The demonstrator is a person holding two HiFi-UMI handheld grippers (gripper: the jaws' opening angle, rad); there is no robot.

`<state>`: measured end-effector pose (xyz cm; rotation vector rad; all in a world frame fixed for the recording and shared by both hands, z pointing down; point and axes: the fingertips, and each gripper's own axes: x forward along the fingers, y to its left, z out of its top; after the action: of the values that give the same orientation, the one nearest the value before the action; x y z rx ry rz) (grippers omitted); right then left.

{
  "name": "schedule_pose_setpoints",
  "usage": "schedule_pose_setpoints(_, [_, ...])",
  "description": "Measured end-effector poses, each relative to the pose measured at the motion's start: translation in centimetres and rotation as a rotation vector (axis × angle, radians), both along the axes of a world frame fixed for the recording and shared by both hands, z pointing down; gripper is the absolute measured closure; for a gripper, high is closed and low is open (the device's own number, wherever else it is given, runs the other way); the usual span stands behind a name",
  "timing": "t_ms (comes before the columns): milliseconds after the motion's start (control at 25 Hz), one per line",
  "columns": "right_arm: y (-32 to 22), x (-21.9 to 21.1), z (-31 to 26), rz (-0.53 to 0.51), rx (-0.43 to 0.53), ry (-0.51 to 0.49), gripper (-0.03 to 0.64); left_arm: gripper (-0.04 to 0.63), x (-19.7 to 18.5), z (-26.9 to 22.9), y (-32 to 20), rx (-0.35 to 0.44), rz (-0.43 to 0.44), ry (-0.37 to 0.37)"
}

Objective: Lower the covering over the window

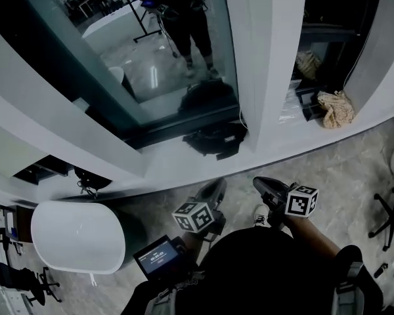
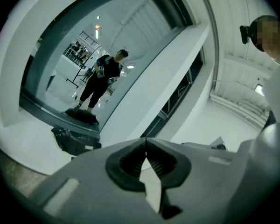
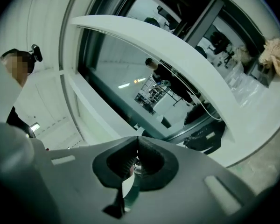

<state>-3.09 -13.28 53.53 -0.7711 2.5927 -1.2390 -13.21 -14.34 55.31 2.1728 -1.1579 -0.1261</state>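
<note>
The big window point(image 1: 138, 51) sits up front above a white ledge point(image 1: 167, 161) with a black bag point(image 1: 213, 138) on it, and below, the left hand-held gripper point(image 1: 215, 190) and right hand-held gripper point(image 1: 266, 188) are both pinched shut, holding nothing.

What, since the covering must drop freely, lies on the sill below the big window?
A black bag lies on the white sill; anything beneath it is hidden.

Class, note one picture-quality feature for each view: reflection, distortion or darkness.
Head view: the window glass mirrors a standing person. Left gripper view: fisheye curves the window frame; corners are black. Right gripper view: same curving, and the shut right gripper fills the foreground.
</note>
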Motion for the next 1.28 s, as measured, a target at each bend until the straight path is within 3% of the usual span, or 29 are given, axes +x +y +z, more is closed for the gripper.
schedule_pose_setpoints(280, [-6.1, 3.6, -0.9, -0.092, 0.133, 0.083, 0.612, 0.592, 2.2, -5.8, -12.7, 0.167, -0.029, -0.084])
schedule_pose_setpoints(600, [-10.4, 7.6, -0.4, 0.008, 0.122, 0.074, 0.612, 0.592, 1.7, -14.6, -24.5, 0.416, -0.056, -0.226])
schedule_pose_setpoints(840, [-12.8, 7.4, -0.6, 0.14, 0.123, 0.081, 0.611, 0.566, 2.9, -21.4, -32.7, 0.587, -0.008, -0.24])
schedule_pose_setpoints(1000, [-14.2, 7.4, -1.3, 0.257, 0.145, 0.093, 0.611, 0.47, 4.7, -25.7, -37.8, 0.686, 0.028, -0.229])
schedule_pose_setpoints(1160, [-14.4, 7.9, -0.9, 0.364, 0.148, 0.096, 0.611, 0.397, 7.1, -29.1, -40.5, 0.766, 0.064, -0.187])
schedule_pose_setpoints(1280, [-13.9, 8.7, -0.6, 0.446, 0.132, 0.097, 0.611, 0.393, 8.5, -30.6, -40.9, 0.809, 0.09, -0.13])
